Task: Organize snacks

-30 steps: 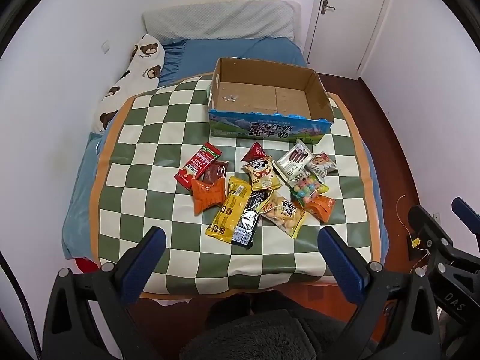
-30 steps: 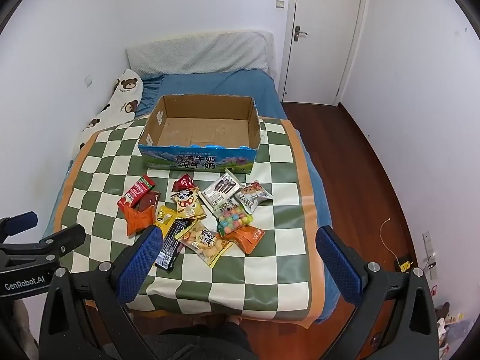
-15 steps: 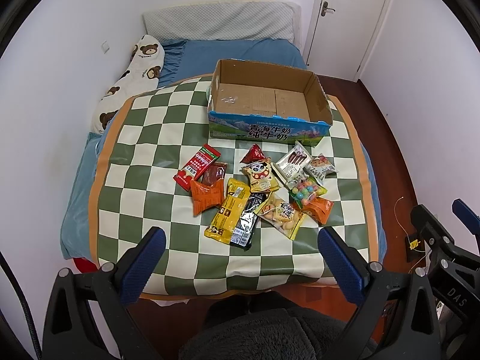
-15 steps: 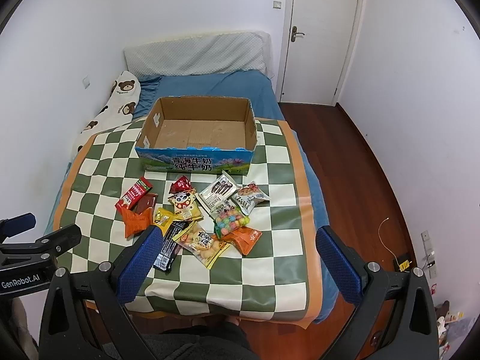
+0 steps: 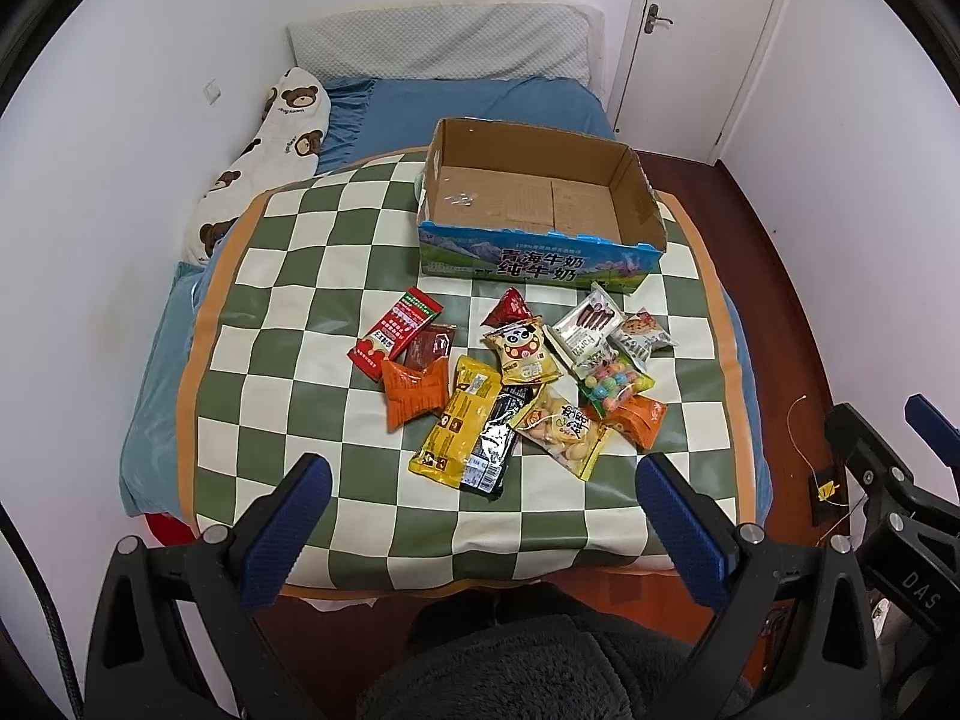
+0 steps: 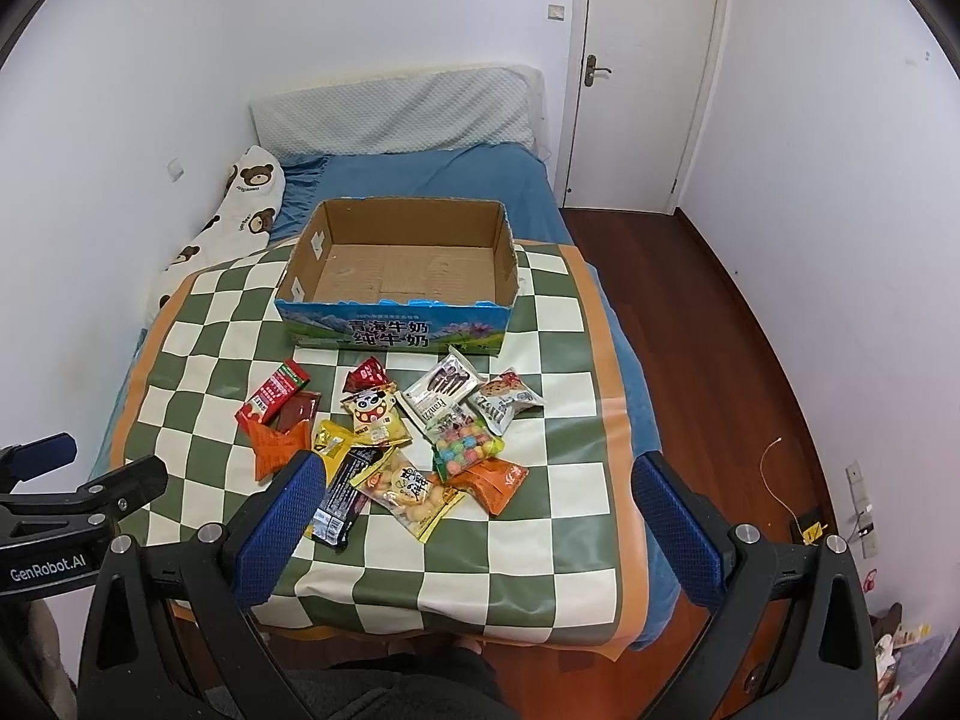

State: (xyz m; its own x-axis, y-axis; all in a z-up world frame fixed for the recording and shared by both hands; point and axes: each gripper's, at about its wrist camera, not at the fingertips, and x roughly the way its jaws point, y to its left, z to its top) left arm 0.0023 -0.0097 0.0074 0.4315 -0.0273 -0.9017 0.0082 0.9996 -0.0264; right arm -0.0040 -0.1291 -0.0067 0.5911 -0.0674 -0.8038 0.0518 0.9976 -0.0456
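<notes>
We hold both grippers spread and empty — left gripper (image 5: 477, 516), right gripper (image 6: 480, 519) — only the right view shows the floor socket (image 6: 859, 523) beside the snacks (image 6: 390, 438)

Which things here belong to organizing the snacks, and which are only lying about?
Belong to the job:
- open cardboard box with blue printed sides
- pile of small snack packets on the green-and-cream checkered cloth
- left tool and right tool, both open

Only lying about:
- white bear-print pillow
- grey quilted headboard cushion
- white door
</notes>
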